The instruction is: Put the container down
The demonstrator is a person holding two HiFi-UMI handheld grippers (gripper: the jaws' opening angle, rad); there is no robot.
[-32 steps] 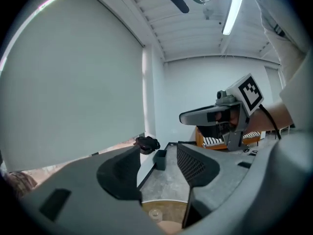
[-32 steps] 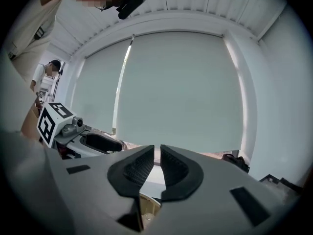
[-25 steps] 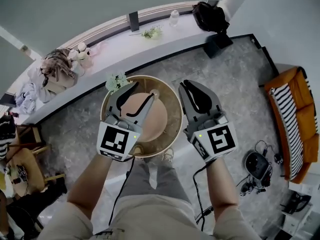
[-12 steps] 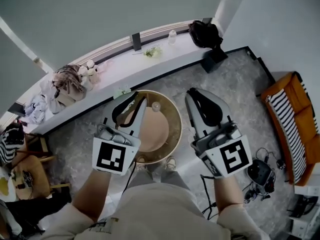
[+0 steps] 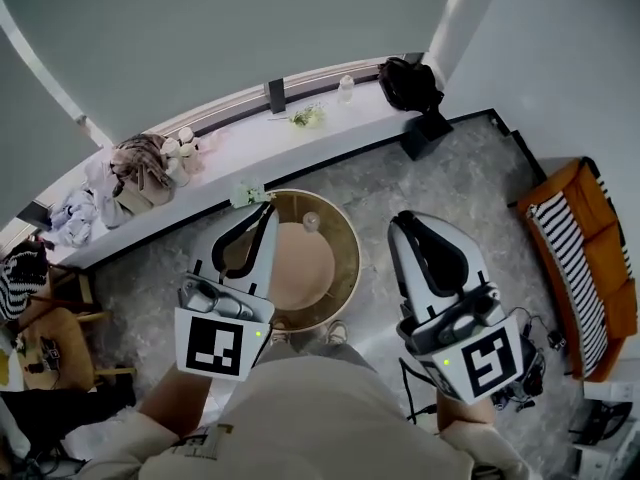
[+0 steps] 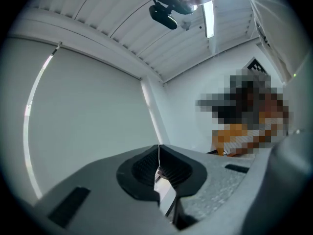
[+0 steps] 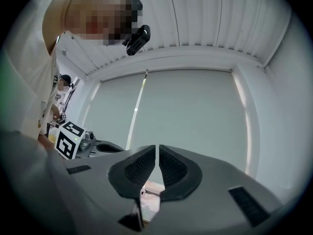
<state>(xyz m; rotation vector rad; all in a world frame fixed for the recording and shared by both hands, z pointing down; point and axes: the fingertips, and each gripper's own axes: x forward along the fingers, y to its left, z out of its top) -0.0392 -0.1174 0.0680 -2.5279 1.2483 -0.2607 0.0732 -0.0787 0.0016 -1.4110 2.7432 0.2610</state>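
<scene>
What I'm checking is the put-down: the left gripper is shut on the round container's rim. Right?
No. The left gripper is shut, but on nothing: the left gripper view shows its jaws together with nothing between them. The round container sits free below.

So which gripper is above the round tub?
The left gripper, whose fingers overlap the tub; the right gripper hangs clear of it, over grey floor.

Grey left tool (image 5: 266,210), right tool (image 5: 406,220), cream shirt (image 5: 320,413)

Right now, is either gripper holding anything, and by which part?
Nothing is held. The left gripper is shut and empty; the right gripper has just been closing, nothing between its jaws. The container sits below.
</scene>
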